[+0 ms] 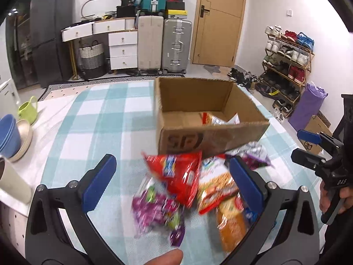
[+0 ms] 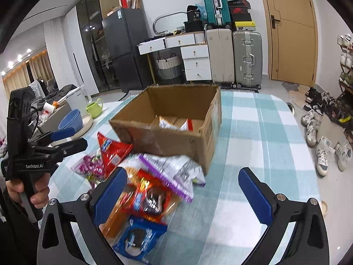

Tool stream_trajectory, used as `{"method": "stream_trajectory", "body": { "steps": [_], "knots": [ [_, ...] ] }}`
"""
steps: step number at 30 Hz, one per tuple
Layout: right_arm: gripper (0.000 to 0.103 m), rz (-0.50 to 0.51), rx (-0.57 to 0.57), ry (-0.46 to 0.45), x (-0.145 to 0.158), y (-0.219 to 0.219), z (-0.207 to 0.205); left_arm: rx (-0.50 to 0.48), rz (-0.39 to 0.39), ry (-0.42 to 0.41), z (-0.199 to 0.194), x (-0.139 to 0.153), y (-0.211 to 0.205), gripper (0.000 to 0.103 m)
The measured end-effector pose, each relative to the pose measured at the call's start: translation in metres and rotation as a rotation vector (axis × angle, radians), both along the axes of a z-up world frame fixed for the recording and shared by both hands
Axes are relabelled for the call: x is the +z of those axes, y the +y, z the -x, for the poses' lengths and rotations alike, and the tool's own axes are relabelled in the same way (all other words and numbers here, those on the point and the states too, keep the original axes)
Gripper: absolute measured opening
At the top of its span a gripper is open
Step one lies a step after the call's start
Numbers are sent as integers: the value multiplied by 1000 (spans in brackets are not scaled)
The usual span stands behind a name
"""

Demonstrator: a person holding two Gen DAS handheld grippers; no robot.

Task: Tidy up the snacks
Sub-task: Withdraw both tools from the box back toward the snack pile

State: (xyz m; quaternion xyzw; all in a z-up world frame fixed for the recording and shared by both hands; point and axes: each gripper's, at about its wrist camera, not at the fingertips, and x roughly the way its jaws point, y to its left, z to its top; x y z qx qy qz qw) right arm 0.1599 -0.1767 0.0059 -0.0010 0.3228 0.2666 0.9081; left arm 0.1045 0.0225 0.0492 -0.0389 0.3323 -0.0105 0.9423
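As blurred, roughly six packets point(image 1: 183, 176), one box point(image 1: 207, 114)

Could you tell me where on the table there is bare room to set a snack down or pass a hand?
The checked cloth right of the cardboard box is bare. So is the stretch between the box and the blue bowls. The box front is crowded by the snack pile.

tablecloth point(image 1: 92, 119): pale teal and white check
box point(image 1: 211, 137): plain brown cardboard
chip bag point(image 1: 181, 176): red, blue patch
candy bag point(image 1: 156, 209): purple with green
cookie pack point(image 2: 139, 236): blue
bowls point(image 1: 7, 134): blue
watering can point(image 1: 27, 110): lime green
gripper pads point(image 2: 110, 196): dark blue
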Motion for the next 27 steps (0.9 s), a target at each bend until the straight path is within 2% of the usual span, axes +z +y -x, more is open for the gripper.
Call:
{"method": "stream_trajectory", "body": {
  "steps": [10,23,27],
  "knots": [
    [102,27,31,40,-27,14,28,40,-16,31,52,-26,15,102],
    [102,68,63,112,-52,20,30,46,-25,84,50,-42,12,102],
    [102,101,68,166,-62,26,27,45,-31,105,46,-49,10,102]
  ]
}}
